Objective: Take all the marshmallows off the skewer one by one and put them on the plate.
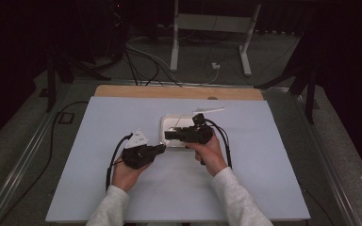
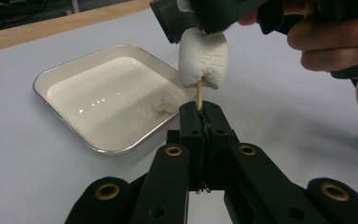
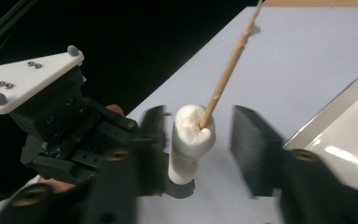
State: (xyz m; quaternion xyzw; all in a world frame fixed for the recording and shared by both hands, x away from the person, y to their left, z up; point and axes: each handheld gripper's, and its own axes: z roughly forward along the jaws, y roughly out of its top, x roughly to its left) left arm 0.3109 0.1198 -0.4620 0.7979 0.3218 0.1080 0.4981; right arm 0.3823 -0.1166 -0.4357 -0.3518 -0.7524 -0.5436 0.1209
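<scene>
Ideally, with the skewer [image 2: 198,95] clenched upright in the left gripper [image 2: 200,116] at 4 o'clock of the tray [image 2: 65,70], the marshmallow [image 3: 189,135] between the right gripper's [image 3: 200,154] unclamped jaws should be pushed straight down the stick without being squashed.

No readable text, label, brand, number or sign appears on anything here.

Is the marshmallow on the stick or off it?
On: the wooden stick runs into the marshmallow and, in the right gripper view, pokes out its other end.
</scene>
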